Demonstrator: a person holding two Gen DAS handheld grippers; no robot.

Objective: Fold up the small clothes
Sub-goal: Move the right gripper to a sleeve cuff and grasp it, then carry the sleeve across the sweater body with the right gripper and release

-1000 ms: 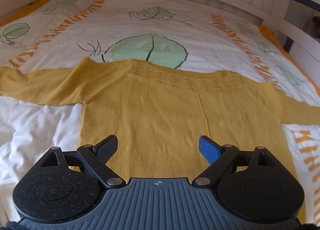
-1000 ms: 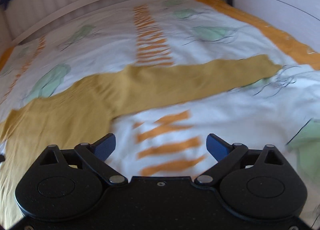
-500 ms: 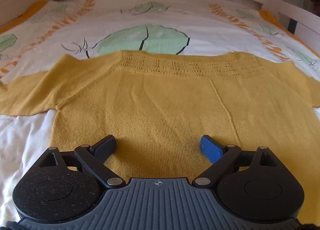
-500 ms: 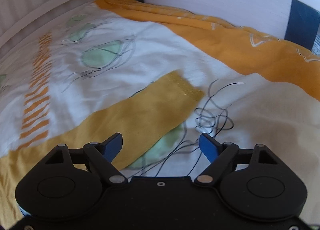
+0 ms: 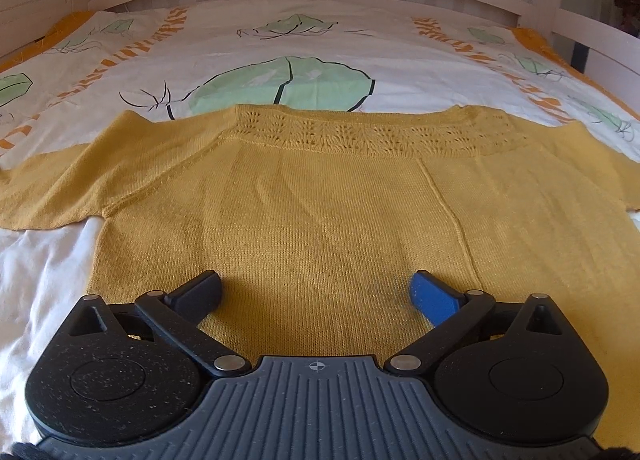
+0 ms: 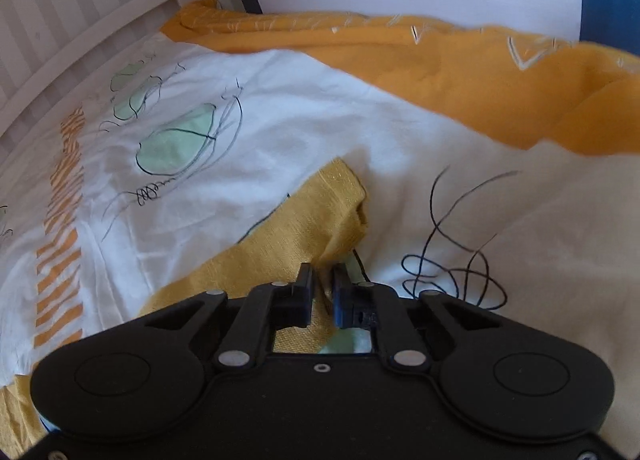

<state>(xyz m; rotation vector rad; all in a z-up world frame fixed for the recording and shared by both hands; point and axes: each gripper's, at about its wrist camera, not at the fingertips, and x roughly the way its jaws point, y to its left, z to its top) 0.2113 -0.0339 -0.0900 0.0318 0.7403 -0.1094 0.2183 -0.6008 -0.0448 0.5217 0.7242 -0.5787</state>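
Right wrist view: right hand-held gripper [image 6: 322, 278] has just pinched the yellow sweater's sleeve [image 6: 320, 211]; left hand-held gripper [image 5: 316, 292] spreading, empty; sleeve fold can begin.

Mustard knit sweater [image 5: 320, 219]; white bedspread [image 5: 360, 47] w/ green leaves, orange stripes

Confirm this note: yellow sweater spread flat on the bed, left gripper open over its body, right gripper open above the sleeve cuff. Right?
Not quite. The right gripper is not open: the right wrist view shows it shut on the sleeve near the cuff, cloth pinched between the pads. The rest holds: the sweater lies flat on the bed, and the left gripper is open over its body, jaws still widening.
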